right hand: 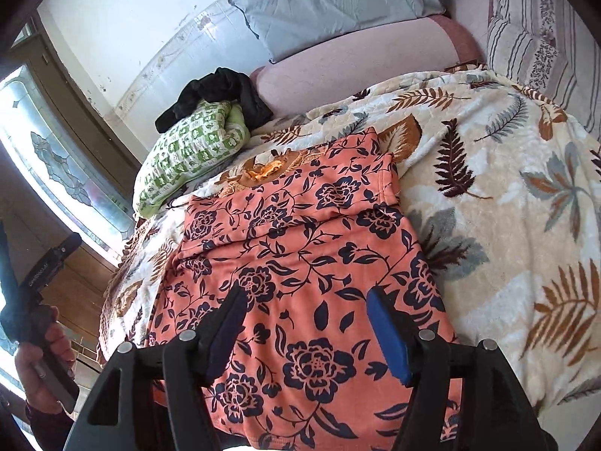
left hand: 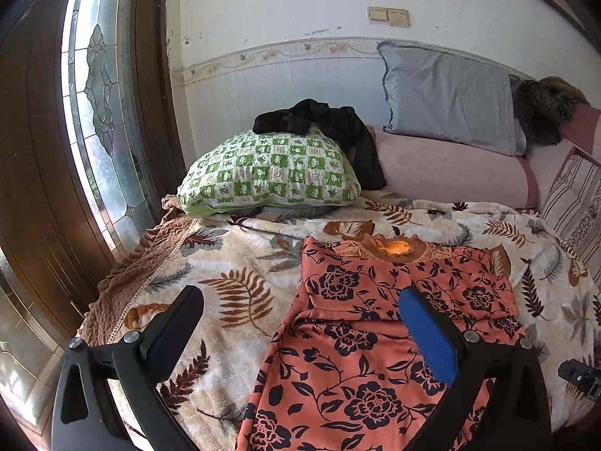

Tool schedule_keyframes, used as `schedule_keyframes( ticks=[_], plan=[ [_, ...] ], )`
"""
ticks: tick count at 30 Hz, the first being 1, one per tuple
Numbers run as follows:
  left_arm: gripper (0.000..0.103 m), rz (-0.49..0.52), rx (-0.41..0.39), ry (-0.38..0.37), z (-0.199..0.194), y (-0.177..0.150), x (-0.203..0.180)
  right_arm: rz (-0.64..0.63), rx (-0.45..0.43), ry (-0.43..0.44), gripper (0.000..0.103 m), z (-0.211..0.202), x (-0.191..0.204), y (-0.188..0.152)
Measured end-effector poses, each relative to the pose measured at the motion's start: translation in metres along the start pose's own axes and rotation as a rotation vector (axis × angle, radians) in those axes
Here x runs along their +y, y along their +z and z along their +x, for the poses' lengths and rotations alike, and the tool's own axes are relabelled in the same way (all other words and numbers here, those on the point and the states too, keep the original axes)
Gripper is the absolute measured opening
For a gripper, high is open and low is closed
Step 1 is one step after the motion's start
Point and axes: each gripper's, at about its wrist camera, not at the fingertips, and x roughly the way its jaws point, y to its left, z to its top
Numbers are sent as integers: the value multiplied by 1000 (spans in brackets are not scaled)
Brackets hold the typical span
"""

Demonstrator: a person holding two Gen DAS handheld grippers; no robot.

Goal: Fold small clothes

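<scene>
Floral dress [left hand: 360, 368] lies flat on leaf-print blanket [left hand: 233, 263] (sleeves folded inward). Left gripper [left hand: 300, 308] and right gripper [right hand: 304, 300] hover above it, both released, grasping nothing

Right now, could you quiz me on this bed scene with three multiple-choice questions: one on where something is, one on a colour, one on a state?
1. Where does the black garment lie?
A. On the green checked pillow
B. On the floor
C. On the orange floral dress

2. What colour is the pillow leaning on the wall?
A. Red
B. Grey-blue
C. Yellow

3. How do the jaws of the right gripper stand?
A. Shut on the dress
B. Shut on a pillow
C. Open, holding nothing

Answers:
1 A, it is draped over the top of the green pillow.
2 B, its cover is grey-blue.
3 C, dress fabric shows in the wide gap between the pads.
</scene>
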Motion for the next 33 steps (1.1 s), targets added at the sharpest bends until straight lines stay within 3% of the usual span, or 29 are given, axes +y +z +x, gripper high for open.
schedule_keyframes(
  ticks=[8,19,26,33],
  plan=[
    [103,21,-40,3,-40,7,-1,-9,8,31,70,-24,7,-20],
    [103,23,-58,26,-66,14,10,-17,-18,66,71,-49,18,-24],
    [103,23,-47,36,-65,10,17,-43,-12,72,74,-49,30,-27],
    [103,30,17,49,-45,-9,22,-33,23,74,74,-35,29,-31]
  ],
)
